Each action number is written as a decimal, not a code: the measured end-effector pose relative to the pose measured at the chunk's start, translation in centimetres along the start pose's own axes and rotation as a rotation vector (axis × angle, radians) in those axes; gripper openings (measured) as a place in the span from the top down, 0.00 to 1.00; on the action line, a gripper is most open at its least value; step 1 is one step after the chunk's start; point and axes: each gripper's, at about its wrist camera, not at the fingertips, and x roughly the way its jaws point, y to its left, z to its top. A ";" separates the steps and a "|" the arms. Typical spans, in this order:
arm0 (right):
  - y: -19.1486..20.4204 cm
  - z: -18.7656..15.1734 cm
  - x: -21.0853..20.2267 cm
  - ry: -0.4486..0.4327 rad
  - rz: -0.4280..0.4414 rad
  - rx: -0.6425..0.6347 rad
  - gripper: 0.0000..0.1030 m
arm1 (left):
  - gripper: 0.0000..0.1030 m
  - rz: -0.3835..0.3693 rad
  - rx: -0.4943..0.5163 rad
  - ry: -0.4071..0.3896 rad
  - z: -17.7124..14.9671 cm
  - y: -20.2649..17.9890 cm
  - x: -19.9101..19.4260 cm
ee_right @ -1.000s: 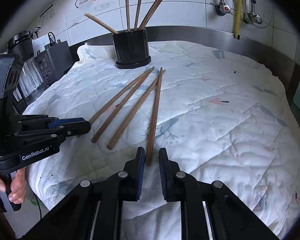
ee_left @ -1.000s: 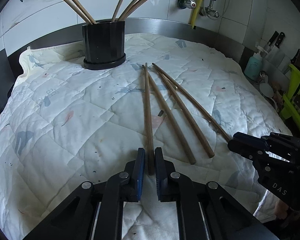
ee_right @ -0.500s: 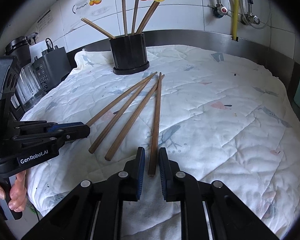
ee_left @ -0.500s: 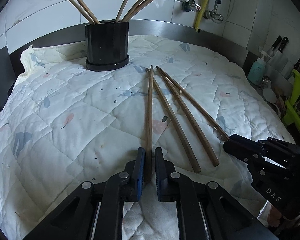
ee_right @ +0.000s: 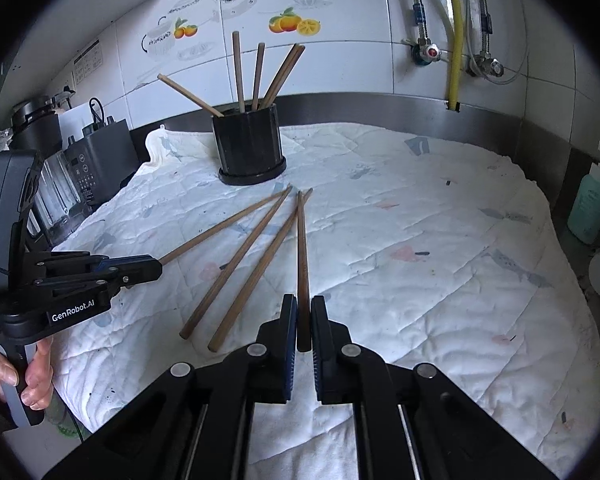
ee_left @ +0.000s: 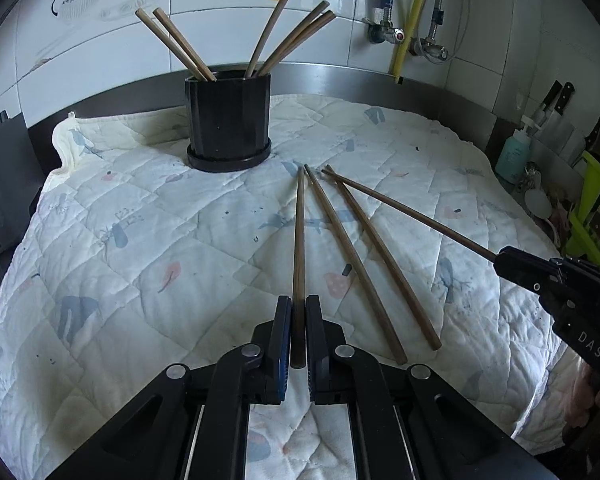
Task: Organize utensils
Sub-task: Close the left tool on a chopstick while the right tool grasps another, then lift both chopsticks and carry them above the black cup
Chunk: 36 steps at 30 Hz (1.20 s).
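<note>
Several brown wooden chopsticks lie fanned out on a white quilted cloth (ee_left: 140,264). My left gripper (ee_left: 298,312) is shut on the near end of the leftmost chopstick (ee_left: 299,240). My right gripper (ee_right: 303,312) is shut on the near end of the rightmost chopstick (ee_right: 302,248); it also shows at the right of the left wrist view (ee_left: 500,258). Two chopsticks (ee_left: 348,256) lie loose between the held ones. A black holder (ee_left: 228,124) with several chopsticks standing in it sits at the far side; it also shows in the right wrist view (ee_right: 249,146).
A steel rim and tiled wall run behind the cloth. A dark appliance (ee_right: 104,160) and blender stand at the left. A teal soap bottle (ee_right: 590,208), knives (ee_left: 556,100) and a green rack (ee_left: 598,216) stand at the right.
Both grippers have slid forward over the near ends of their chopsticks and closed on them. The holder appears nearer in both views.
</note>
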 end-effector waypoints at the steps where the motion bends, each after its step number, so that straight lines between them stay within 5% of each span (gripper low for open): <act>1: 0.0 0.4 -0.3 -0.008 -0.001 -0.003 0.91 | 0.94 0.002 0.004 -0.005 0.3 0.1 -0.3; 29: 2.0 17.1 -4.3 -0.070 0.064 -0.210 0.91 | 0.94 0.041 0.090 -0.177 15.1 2.7 -10.6; 36: 2.8 21.6 -6.2 -0.150 0.098 -0.220 0.91 | 0.94 0.044 0.088 -0.259 19.0 2.8 -13.4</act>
